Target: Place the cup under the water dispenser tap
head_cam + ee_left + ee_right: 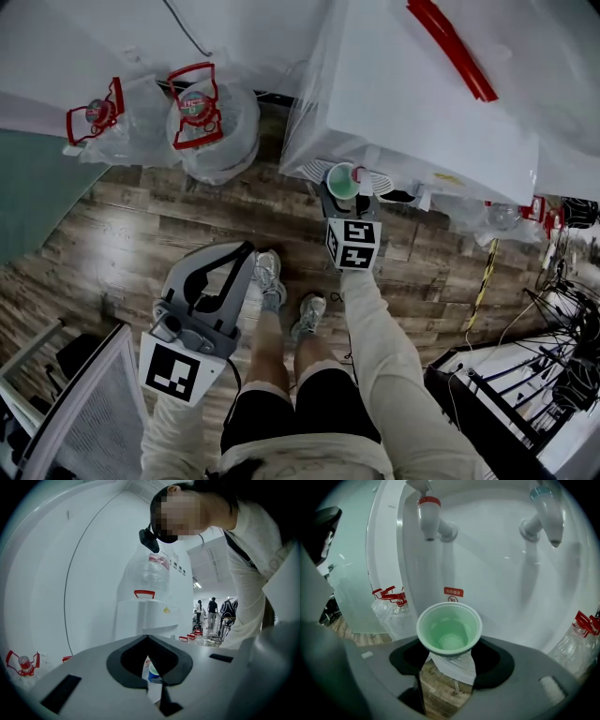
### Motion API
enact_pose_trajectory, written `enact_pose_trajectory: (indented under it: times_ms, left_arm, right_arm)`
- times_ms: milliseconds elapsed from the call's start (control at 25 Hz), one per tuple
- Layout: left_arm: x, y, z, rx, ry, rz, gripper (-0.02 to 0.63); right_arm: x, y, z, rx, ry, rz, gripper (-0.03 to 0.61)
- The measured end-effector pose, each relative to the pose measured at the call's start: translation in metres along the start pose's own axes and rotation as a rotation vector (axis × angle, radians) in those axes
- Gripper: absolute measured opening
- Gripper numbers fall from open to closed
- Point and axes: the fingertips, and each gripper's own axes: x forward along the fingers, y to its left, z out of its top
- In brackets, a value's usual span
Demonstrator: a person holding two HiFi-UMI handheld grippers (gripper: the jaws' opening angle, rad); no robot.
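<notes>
A pale green cup [449, 630] stands upright and empty between the jaws of my right gripper [449, 645], which is shut on it. The cup is in front of the white water dispenser [403, 103], lower than the red tap [429, 515] at upper left and the blue tap [546, 510] at upper right. It is nearer the red one. From the head view the cup [343, 180] sits at the dispenser's front edge. My left gripper [246, 251] hangs low at the left, away from the dispenser, its tips together and nothing between them.
Two large water bottles with red handles [211, 117] [103, 117] stand on the wood floor left of the dispenser. More bottles [506, 216] lie to its right. A stand with cables [525, 384] is at lower right. A wire rack [84, 403] is at lower left.
</notes>
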Motion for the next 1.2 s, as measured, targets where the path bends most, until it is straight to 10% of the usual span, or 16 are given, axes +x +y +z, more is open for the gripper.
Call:
enact_pose_trajectory:
  times_ms: [1200]
  left_arm:
    - [-0.003,-0.004,0.006,-0.004,-0.019,-0.007,0.005]
  right_arm:
    - [-0.005,0.012,-0.001,0.022,0.041,0.05,0.336]
